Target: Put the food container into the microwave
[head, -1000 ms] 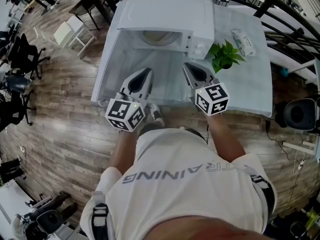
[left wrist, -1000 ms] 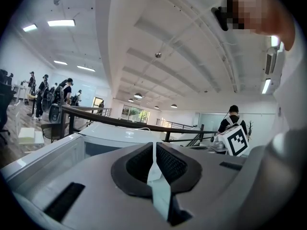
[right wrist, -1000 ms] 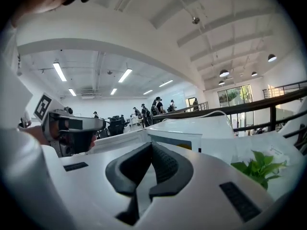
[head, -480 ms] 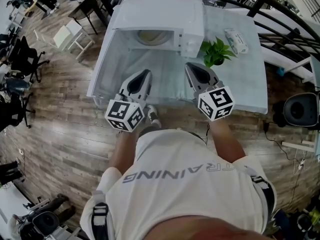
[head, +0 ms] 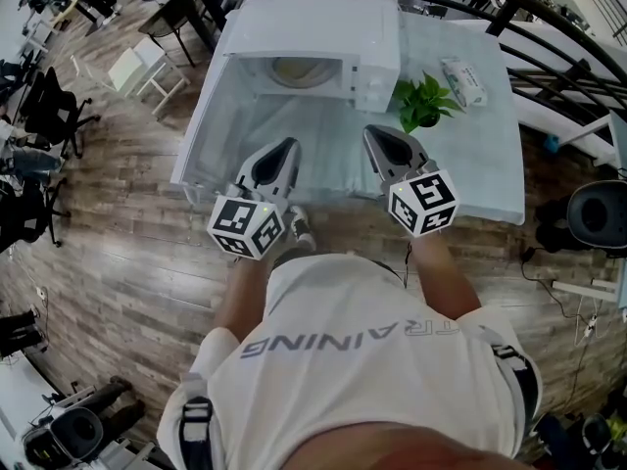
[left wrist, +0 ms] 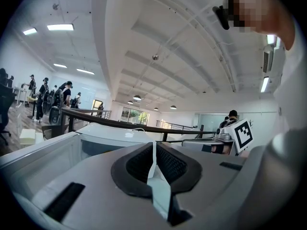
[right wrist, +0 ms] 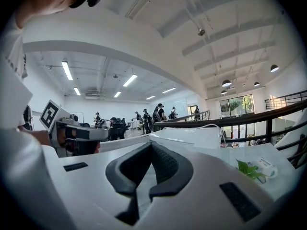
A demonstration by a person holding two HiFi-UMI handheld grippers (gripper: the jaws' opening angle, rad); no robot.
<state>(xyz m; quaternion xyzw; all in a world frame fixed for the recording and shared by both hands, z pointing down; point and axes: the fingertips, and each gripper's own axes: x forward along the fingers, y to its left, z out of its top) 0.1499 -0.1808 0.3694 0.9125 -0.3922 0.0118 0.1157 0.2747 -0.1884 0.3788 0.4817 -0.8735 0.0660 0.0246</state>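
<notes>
The white microwave stands at the back of the table with its door swung open to the left. Inside the cavity lies a round pale thing; I cannot tell whether it is the food container or the turntable. My left gripper is shut and empty, held over the table's front part, short of the open cavity. My right gripper is also shut and empty, level with it, below the microwave's control side. In both gripper views the jaws meet with nothing between them.
A small green potted plant stands just right of the microwave, close to the right gripper. A white packet lies behind it on the pale table. Black railings run behind; wooden floor and chairs lie to the left.
The microwave and table sit a little higher and smaller in the head view than a second ago. Both grippers stay shut and have hardly moved.
</notes>
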